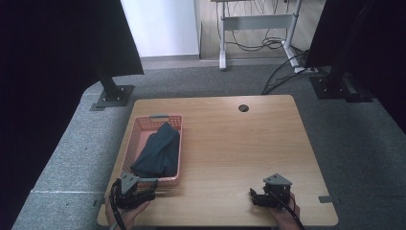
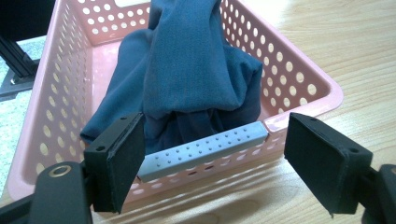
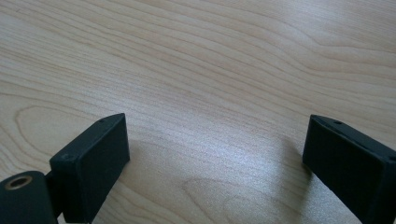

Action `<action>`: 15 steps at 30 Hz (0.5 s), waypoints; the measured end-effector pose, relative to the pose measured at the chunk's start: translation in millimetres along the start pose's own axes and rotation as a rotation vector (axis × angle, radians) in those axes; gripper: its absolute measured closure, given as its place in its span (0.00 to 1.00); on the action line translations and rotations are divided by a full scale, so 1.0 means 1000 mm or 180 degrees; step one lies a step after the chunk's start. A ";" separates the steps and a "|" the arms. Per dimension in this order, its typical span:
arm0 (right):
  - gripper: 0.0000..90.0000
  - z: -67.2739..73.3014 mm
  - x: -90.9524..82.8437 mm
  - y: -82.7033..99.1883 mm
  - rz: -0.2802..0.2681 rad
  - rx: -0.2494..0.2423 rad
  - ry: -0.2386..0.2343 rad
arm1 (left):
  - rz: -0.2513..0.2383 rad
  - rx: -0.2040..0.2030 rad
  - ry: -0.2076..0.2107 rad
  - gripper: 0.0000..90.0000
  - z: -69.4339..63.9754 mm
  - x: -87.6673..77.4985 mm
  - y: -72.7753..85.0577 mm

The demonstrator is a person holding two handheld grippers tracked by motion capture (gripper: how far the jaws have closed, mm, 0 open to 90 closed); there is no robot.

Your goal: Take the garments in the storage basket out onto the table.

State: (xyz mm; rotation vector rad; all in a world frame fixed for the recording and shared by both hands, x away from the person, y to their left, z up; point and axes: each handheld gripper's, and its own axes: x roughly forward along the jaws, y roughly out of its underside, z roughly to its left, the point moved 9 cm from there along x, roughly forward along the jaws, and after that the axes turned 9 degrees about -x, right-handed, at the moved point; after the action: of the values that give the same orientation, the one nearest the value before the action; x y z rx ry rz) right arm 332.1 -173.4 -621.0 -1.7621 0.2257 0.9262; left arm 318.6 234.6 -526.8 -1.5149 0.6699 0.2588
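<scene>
- Your left gripper (image 1: 152, 181), black with two flat padded jaws, sits at the near-left corner of the light wooden bench (image 1: 239, 143). Its jaws stand wide apart with nothing between them.
- In the left gripper view, those jaws flank the near wall of the pink perforated plastic basket (image 2: 299, 79), and the grey dotted handle strip (image 2: 205, 149) on that wall lies in the gap, untouched by either pad.
- Your right gripper (image 1: 253, 196), of the same black build, rests near the bench's near edge, towards the near-right corner, well apart from the basket. Its jaws are also spread wide and empty; in the right gripper view, only bare wood grain lies between them.
- The basket (image 1: 143, 125) stands along the left edge of the bench, its near end just beyond your left gripper.
- The dark blue-grey crumpled cloth (image 2: 196, 70) lies bundled inside the basket, heaped above the rim in the middle and drooping against the near wall just behind the grey strip.
- Near the middle of the far edge, a small dark round cable hole (image 1: 243, 108) is set into the wood.
</scene>
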 end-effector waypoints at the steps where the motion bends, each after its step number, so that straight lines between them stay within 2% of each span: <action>1: 0.08 0.000 0.000 0.000 -0.0001 -0.0002 0.0001 | 0.0002 -0.0001 -0.0005 0.23 0.000 0.001 -0.001; 15: 0.08 0.000 0.000 0.000 0.0003 0.0009 -0.0008 | 0.0006 -0.0001 0.0005 0.24 -0.003 0.005 -0.006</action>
State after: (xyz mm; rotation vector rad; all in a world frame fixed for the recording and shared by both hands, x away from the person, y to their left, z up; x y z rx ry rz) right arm 332.1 -173.5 -621.2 -1.7585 0.2262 0.9283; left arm 325.1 230.5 -524.7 -1.5150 0.6725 0.2592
